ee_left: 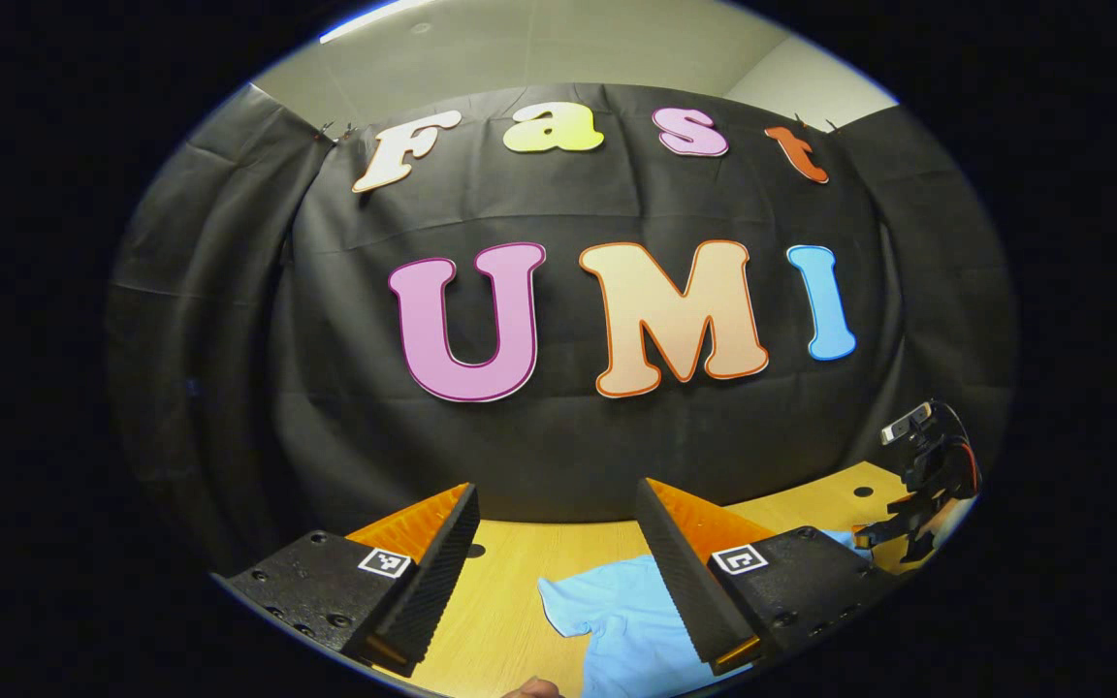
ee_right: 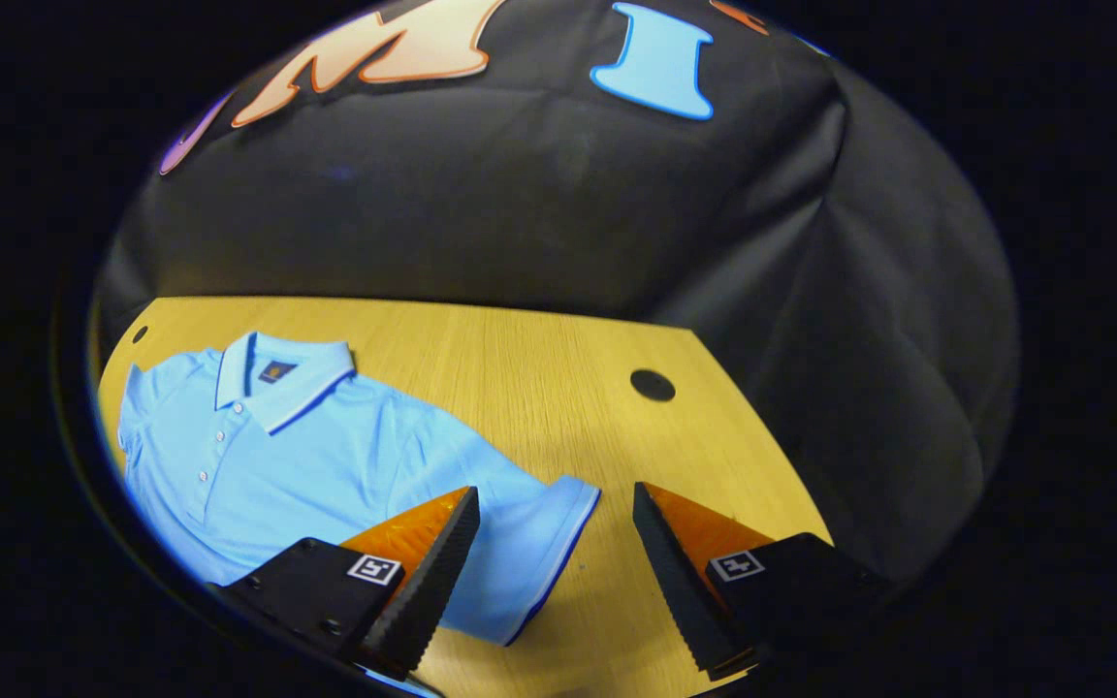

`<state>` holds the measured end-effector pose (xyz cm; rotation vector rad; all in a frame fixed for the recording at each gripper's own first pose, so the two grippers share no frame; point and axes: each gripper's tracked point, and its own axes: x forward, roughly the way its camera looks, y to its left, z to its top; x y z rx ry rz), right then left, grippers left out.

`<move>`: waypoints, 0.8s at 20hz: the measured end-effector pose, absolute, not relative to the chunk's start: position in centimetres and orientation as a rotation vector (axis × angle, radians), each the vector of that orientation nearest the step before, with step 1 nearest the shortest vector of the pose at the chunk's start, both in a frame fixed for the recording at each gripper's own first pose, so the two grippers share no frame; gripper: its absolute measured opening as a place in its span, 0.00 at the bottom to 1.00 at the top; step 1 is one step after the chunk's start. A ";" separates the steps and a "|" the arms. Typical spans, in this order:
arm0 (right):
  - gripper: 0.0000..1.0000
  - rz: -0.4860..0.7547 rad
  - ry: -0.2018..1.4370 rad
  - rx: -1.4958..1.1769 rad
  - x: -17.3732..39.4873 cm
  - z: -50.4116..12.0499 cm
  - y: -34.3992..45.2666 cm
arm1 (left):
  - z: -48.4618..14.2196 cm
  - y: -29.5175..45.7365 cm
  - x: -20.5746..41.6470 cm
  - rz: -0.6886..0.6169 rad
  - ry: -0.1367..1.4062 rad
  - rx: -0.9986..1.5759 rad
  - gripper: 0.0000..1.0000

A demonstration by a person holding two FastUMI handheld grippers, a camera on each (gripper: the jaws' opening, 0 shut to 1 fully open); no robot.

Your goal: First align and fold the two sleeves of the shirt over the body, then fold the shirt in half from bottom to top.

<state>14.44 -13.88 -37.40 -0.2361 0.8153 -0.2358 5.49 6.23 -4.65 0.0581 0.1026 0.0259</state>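
Right gripper view: shirt [ee_right: 326, 436] under gaping right tool [ee_right: 551, 562]

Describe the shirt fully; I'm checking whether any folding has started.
The shirt is a light blue short-sleeved polo of soft knit-looking fabric, lying flat, front up, on the wooden table. Its collar has a white edge with a thin dark stripe, a small dark label inside, and a buttoned placket below. One sleeve, with a white-and-dark trimmed cuff, spreads outward between the fingers of the open right gripper. No grip shows. Nothing looks folded yet.
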 end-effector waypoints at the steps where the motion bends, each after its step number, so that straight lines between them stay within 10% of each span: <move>1: 0.99 -0.236 0.837 -0.221 14.2 -38.1 -14.0 | -4.7 6.3 5.5 0.029 0.105 0.060 0.96; 10: 0.95 -0.227 0.929 -0.090 13.4 -41.0 -13.0 | -5.6 6.8 5.7 0.049 0.129 0.051 0.96; 15: 0.04 -0.183 0.899 -0.024 14.2 -41.2 -11.0 | -6.1 7.1 5.5 0.057 0.146 0.040 0.96; 16: 0.02 -0.157 0.911 0.017 14.2 -41.2 -9.9 | -6.2 7.2 5.5 0.062 0.150 0.040 0.96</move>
